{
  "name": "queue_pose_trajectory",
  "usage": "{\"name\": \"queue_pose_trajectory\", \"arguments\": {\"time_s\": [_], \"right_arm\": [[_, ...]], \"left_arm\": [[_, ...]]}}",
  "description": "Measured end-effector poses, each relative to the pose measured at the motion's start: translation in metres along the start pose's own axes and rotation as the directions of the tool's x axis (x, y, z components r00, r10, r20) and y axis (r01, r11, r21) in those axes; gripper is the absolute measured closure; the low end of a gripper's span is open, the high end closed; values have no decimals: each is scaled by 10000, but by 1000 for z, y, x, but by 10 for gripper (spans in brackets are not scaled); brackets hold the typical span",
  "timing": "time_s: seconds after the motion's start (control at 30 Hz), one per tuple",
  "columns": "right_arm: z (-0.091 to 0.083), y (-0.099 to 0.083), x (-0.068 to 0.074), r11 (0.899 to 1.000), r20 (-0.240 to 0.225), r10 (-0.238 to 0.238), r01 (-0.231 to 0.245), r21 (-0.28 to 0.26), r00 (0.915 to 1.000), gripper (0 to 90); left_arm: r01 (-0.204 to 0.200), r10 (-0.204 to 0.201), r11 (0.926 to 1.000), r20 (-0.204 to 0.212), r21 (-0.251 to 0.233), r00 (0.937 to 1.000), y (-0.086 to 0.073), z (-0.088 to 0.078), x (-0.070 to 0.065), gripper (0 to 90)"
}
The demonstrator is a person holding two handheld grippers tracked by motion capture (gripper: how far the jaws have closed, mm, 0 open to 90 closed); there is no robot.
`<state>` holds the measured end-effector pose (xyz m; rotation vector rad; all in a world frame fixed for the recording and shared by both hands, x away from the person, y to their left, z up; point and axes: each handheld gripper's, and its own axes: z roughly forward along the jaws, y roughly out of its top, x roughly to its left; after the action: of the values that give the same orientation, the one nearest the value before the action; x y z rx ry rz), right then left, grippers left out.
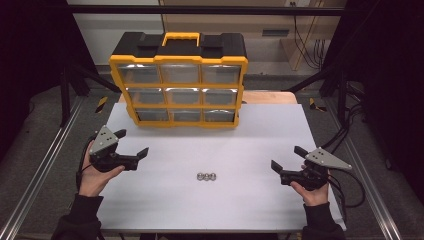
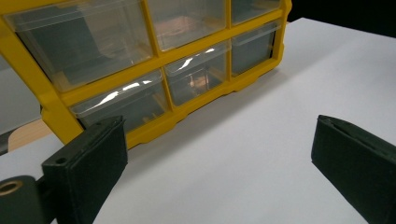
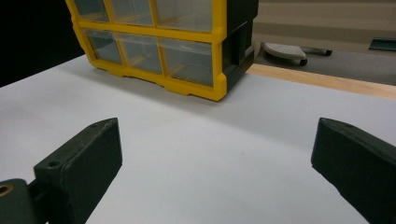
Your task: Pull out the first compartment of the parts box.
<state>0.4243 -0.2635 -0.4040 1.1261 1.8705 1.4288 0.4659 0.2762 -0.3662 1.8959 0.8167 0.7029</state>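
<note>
Near the counter's (image 1: 250, 135) middle lie three small metal nuts (image 1: 206, 176); left tool (image 1: 134, 144) at nine o'clock, right tool (image 1: 287, 158) at three, both spread apart, organiser (image 1: 179, 85) at twelve.

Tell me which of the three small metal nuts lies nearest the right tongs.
The rightmost small silver metal nut in the row; the other two sit farther left, away from the right tongs.

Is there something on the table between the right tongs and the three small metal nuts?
Nothing visible stands in the way. In the high view only bare white table lies between the open right tongs and the three small metal nuts. The yellow drawer organizer stands farther back, off that path.
</note>
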Motion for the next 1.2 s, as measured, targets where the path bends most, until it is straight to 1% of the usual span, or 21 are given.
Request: {"name": "queue_pose_trajectory", "arguments": {"time_s": [0.1,0.17,0.27,0.3,0.4,0.43,0.47,0.5,0.67,0.77,0.8,0.83,0.9,0.93,0.97,1.0,1.03,1.07,1.1,1.13,1.2], "right_arm": [[0,0,0,10000,26,-27,27,46,10000,23],[0,0,0,10000,33,13,-13,61,10000,23],[0,0,0,10000,12,-39,39,69,10000,23],[0,0,0,10000,-10,-36,36,60,10000,23],[0,0,0,10000,-11,-30,30,72,10000,24],[0,0,1,10000,-14,-37,38,73,10000,23],[0,0,1,10000,-14,-37,38,73,10000,23],[1,0,0,9999,-21,-120,120,29,9999,23],[1,0,1,10000,8,-74,74,60,10000,23],[0,0,1,10000,-11,-67,67,58,10000,23],[0,0,1,10000,-11,-67,67,58,10000,23],[0,0,1,10000,-12,-70,70,57,10000,24],[0,0,1,10000,-16,-72,72,56,10000,24],[1,0,1,9999,-15,-89,89,46,10000,23],[0,0,1,10000,-22,-70,70,59,10000,23],[1,0,1,9999,-30,-89,89,47,10000,23],[1,0,1,10000,-31,-75,75,60,10000,24],[1,0,1,9999,-25,-81,81,66,10000,24],[1,0,1,9999,-23,-90,90,60,10000,23],[1,0,1,9999,-23,-90,90,60,10000,23],[0,1,1,9999,-11,-90,90,60,10000,23]], "left_arm": [[-176,177,9998,-65,135,9998,3,2,1,31],[-482,485,9986,-163,208,9987,9,4,3,31],[-604,611,9975,-188,356,9980,13,5,4,31],[-869,885,9948,-278,539,9957,17,6,5,29],[-1107,1132,9917,-358,656,9929,21,7,6,26],[-1337,1375,9876,-426,824,9896,26,9,7,26],[-1337,1375,9876,-426,824,9896,26,9,7,25],[-1678,1737,9797,-462,1095,9837,30,11,8,25],[-2210,2301,9653,-525,1391,9718,42,14,10,25],[-2592,2696,9544,-545,1481,9614,48,15,10,25],[-2592,2696,9544,-545,1481,9614,48,15,10,25],[-2747,2846,9513,-565,1398,9570,51,18,9,25],[-3187,3303,9344,-520,1593,9424,54,19,9,25],[-3172,3276,9367,-513,1486,9434,55,20,8,25],[-3302,3413,9314,-522,1533,9385,56,21,8,27],[-3442,3560,9253,-517,1595,9331,58,23,8,29],[-3643,3769,9150,-450,1731,9252,60,24,8,29],[-3643,3769,9150,-450,1731,9252,60,24,8,29],[-3784,3919,9082,-456,1788,9189,62,27,7,29],[-3784,3919,9082,-456,1788,9189,62,27,7,30],[-4185,4352,8869,-500,1958,8989,67,32,6,30]]}}
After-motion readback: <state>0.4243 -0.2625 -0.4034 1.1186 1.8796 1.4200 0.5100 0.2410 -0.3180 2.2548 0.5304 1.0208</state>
